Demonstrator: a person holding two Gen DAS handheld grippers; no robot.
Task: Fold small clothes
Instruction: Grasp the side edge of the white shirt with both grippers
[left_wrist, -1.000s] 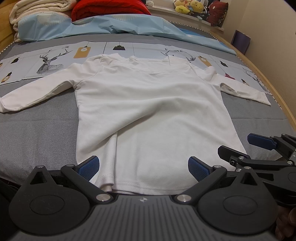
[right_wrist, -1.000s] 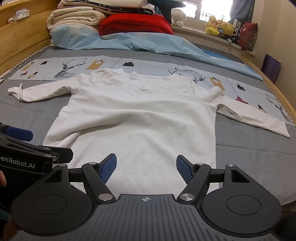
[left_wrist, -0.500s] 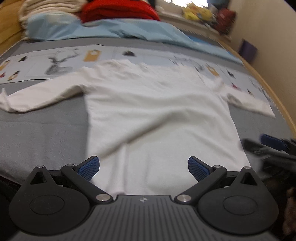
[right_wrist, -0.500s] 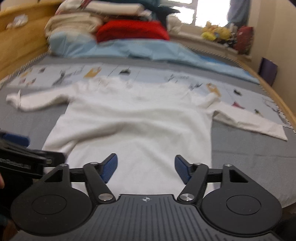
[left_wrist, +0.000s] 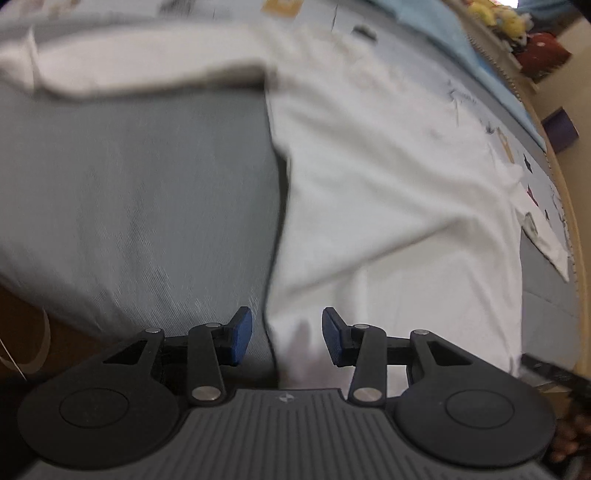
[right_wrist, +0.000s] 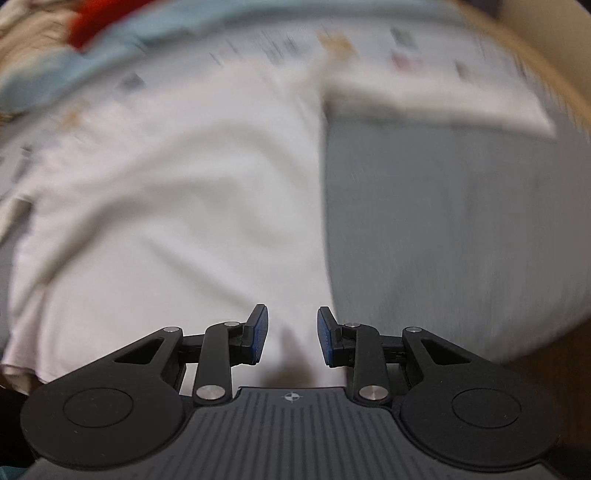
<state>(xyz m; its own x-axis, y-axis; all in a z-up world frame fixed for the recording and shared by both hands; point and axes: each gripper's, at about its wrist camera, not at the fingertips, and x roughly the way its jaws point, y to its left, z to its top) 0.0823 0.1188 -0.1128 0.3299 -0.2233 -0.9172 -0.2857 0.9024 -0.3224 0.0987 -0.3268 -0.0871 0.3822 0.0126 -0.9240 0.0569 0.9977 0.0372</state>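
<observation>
One white long-sleeved shirt lies spread flat on the grey bedspread, sleeves stretched out to either side. At the shirt's lower left corner, the left gripper stands partly open, the hem edge lying between its blue pads, not clamped. At the shirt's lower right corner, the right gripper is likewise partly open astride the hem. Beyond the shirt's collar, a printed sheet and a red blanket appear blurred.
</observation>
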